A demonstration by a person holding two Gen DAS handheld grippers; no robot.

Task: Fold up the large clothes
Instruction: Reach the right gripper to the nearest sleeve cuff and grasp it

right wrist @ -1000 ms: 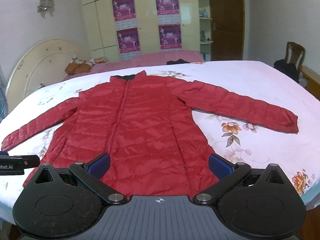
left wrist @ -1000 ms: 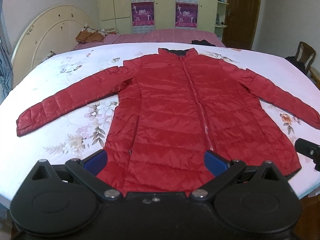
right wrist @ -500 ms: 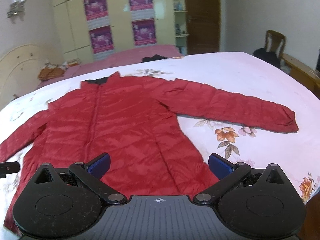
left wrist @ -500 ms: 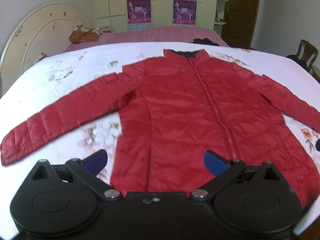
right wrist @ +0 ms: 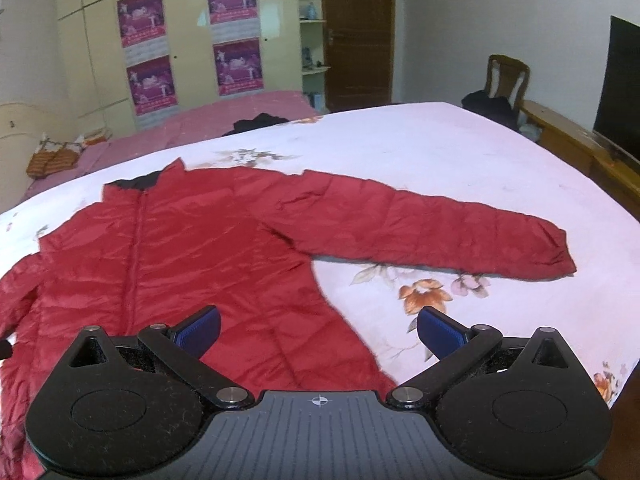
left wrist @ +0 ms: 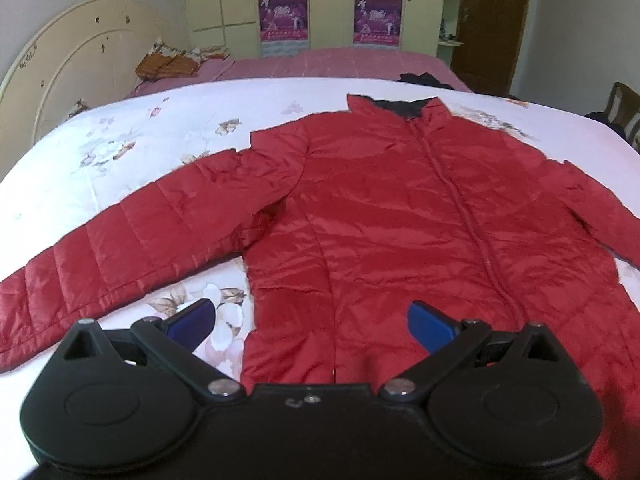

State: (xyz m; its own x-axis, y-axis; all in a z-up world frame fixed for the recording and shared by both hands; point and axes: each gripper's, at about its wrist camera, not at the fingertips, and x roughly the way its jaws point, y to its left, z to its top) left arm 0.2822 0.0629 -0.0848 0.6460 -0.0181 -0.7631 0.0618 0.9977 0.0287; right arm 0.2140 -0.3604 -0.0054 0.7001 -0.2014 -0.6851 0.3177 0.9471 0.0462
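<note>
Jacket (left wrist: 400,220) flat on bedsheet (left wrist: 120,152), zipped, both sleeves spread out, filling mid-frame. Left gripper (left wrist: 312,322) spread wide at bottom centre, holding nothing. Right gripper (right wrist: 320,330) also spread, empty, over jacket's lower edge.

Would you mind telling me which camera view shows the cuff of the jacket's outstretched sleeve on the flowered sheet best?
The right wrist view: the sleeve lies whole, ending in a fully visible cuff. In the left wrist view the other sleeve runs to the frame's left edge, its cuff cut off, and the far sleeve leaves the frame at right.
</note>
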